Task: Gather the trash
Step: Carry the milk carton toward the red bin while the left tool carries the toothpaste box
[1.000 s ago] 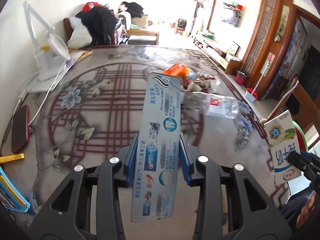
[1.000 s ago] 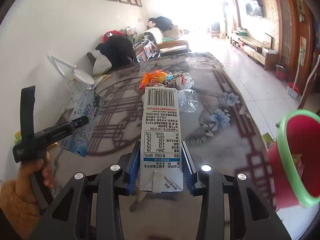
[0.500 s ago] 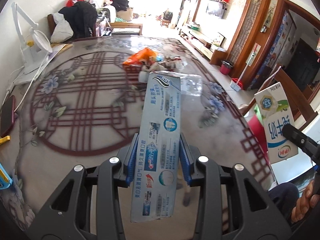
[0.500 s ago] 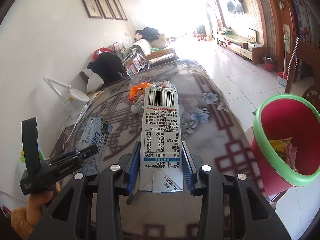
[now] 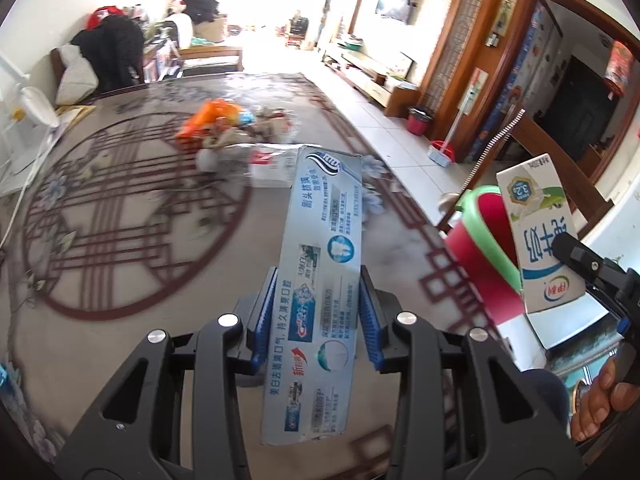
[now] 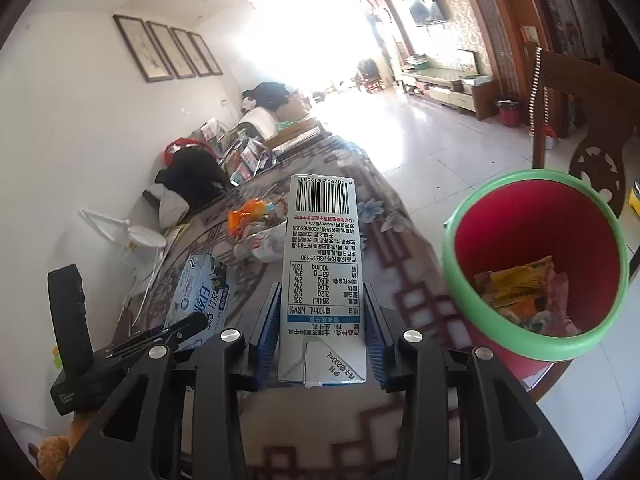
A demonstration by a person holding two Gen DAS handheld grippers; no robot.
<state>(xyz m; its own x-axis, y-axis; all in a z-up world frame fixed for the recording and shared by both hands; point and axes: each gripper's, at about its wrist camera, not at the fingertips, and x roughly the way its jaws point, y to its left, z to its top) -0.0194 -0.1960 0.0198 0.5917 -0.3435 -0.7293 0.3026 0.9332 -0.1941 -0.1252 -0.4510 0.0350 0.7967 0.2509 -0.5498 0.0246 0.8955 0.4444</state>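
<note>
My left gripper (image 5: 318, 312) is shut on a long blue toothpaste box (image 5: 320, 280) and holds it above the table. My right gripper (image 6: 322, 320) is shut on a white milk carton (image 6: 322, 264), which also shows in the left wrist view (image 5: 540, 236). A red bin with a green rim (image 6: 536, 264) stands just right of the carton, beside the table edge, with wrappers inside; it also shows in the left wrist view (image 5: 480, 252). A trash pile with an orange wrapper (image 5: 210, 118) and a clear plastic bottle (image 5: 264, 164) lies further up the table.
The patterned table (image 5: 120, 208) runs away from me. A white desk lamp (image 6: 132, 236) stands on its left side. Bags and clothes (image 5: 116, 52) are heaped at the far end. A wooden chair (image 6: 580, 112) and tiled floor lie right of the bin.
Both grippers have swung right towards the bin with their boxes still held. The bin now sits close to the right of the milk carton, its inside in view.
</note>
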